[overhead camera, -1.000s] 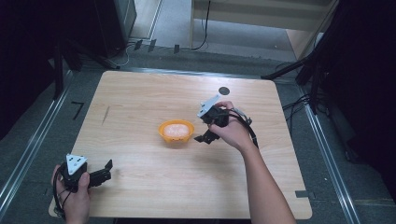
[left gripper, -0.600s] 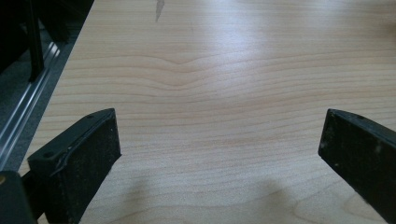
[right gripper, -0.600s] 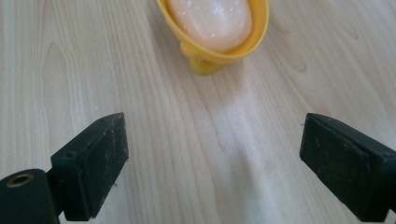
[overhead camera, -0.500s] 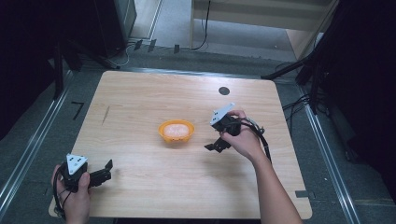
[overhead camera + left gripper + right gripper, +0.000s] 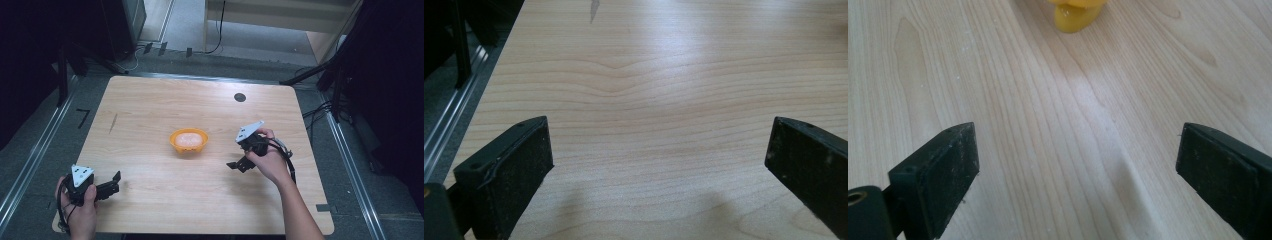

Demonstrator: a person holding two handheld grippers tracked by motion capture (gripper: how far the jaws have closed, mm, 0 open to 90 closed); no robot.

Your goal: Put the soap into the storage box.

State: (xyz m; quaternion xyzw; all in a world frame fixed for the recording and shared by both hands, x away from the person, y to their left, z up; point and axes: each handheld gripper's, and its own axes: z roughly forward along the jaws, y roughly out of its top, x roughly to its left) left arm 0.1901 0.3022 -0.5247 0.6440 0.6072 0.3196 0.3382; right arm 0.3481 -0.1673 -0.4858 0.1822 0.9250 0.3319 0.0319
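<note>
High view: round orange bowl (image 5: 188,142), pinkish contents, maybe.

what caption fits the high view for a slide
Orange bowl at the centre of the wooden table, right claw open beside it, left claw open near the corner.

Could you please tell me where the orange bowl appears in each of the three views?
High view: the orange bowl sits mid-table, left of the right hand-held gripper.
Left gripper view: not in it.
Right gripper view: its base at the top edge.
Shared landmark: the wooden table.
</note>
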